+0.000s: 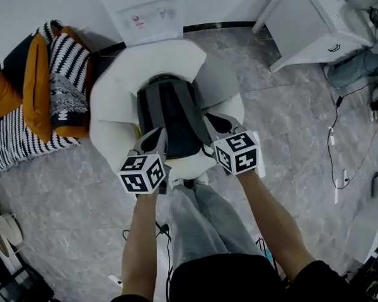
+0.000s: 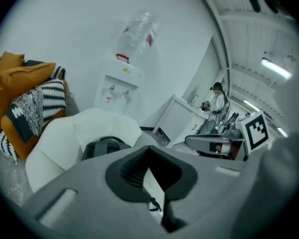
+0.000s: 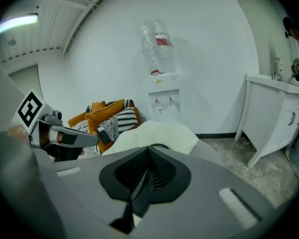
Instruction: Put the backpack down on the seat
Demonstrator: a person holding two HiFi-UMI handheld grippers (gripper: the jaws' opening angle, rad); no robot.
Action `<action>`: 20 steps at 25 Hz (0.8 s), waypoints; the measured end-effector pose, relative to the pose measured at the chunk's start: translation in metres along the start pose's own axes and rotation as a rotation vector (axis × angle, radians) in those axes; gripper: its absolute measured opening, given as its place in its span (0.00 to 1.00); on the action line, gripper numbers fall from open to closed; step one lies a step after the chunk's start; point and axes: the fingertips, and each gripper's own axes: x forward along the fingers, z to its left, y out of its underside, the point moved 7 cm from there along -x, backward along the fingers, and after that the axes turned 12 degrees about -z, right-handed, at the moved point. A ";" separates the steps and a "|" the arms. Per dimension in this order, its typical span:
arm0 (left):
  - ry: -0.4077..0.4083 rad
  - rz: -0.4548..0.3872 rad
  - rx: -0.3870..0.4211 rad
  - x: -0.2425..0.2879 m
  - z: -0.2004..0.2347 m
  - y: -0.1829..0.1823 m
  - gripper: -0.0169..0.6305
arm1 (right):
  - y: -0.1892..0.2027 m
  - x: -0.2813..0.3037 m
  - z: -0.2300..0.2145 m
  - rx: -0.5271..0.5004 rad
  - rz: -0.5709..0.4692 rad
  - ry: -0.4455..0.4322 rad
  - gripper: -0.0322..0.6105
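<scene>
Already the backpack (image 1: pixel 170 115) seems to rest on the white seat (image 1: pixel 113 99), straight ahead of both grippers, with its long axis running away from the person and its top handle at the far end. The left gripper (image 1: pixel 154 142) and right gripper (image 1: pixel 215 126) flank its near end, about equally close — each has its jaws pinched together on a dark strap (image 3: pixel 139 188). The pack is dark grey, soft and slumped, so letting go looks like the move due.

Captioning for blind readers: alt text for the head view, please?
Seen from above, the left gripper and right gripper clamp the straps of a dark backpack on a white armchair. A water dispenser stands behind it, striped cushions beside.
</scene>
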 end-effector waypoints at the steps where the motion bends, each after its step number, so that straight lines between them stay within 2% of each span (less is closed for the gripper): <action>1: -0.020 -0.013 0.019 -0.005 -0.007 -0.008 0.03 | -0.012 -0.005 0.004 -0.003 -0.023 -0.011 0.06; 5: -0.077 -0.078 0.097 -0.022 -0.032 -0.043 0.03 | -0.063 -0.021 0.013 -0.013 -0.129 -0.021 0.06; 11: -0.001 -0.113 0.171 -0.030 -0.074 -0.089 0.03 | -0.122 -0.048 0.020 -0.026 -0.266 -0.022 0.06; 20: 0.065 -0.209 0.222 -0.042 -0.140 -0.140 0.03 | -0.174 -0.104 0.018 -0.110 -0.332 -0.035 0.06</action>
